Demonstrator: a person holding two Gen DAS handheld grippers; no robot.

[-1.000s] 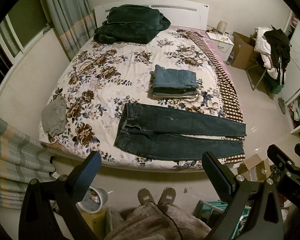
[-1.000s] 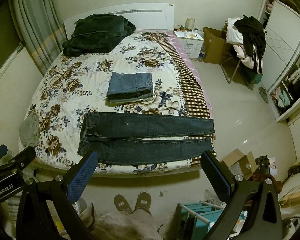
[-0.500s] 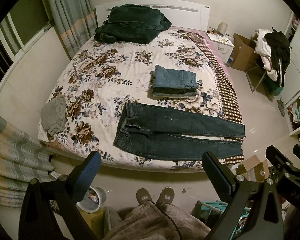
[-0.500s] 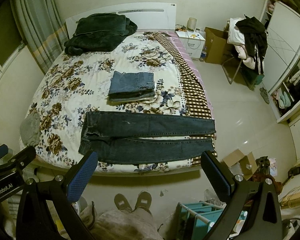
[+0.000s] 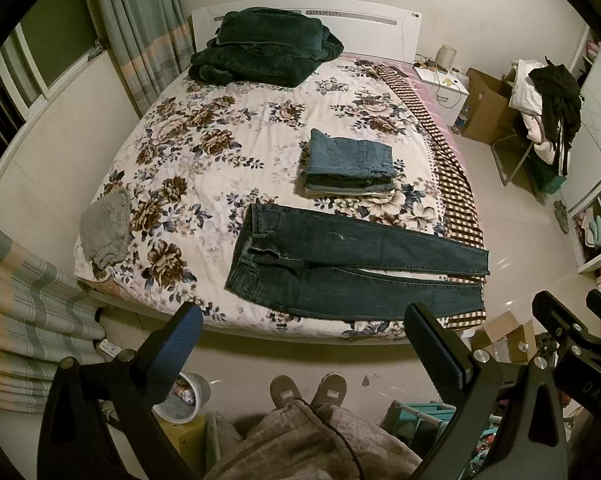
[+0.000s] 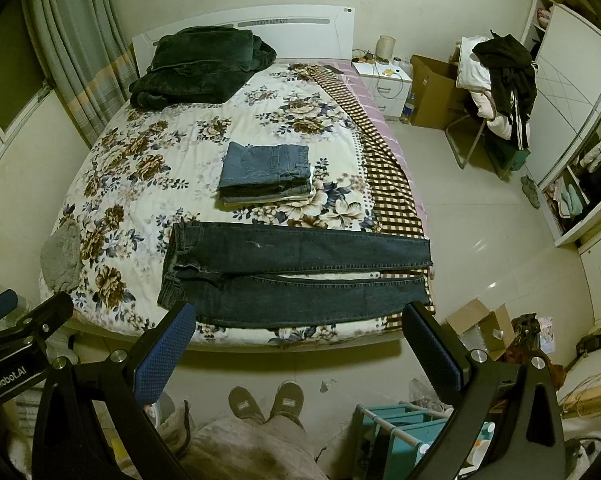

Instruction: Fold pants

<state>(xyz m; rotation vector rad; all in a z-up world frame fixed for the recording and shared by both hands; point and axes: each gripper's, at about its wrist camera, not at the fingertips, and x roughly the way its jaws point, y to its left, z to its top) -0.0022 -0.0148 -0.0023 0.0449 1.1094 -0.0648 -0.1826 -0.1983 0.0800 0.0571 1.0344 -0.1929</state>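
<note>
The frame is filled mostly by a bed covered with a floral sheet, seen from its foot. A dark green blanket is heaped at 12 o'clock against the headboard. Dark jeans are laid flat and unfolded across the near edge, waistband toward 9 o'clock and legs stretched toward 3 o'clock. A stack of folded jeans is set just beyond them, apart from them. A grey cloth is seen at 9 o'clock near the bed's corner. The left hand-held gripper and right hand-held gripper are held above the floor with jaws spread wide, nothing gripped. Slippered feet are seen at 6 o'clock.
</note>
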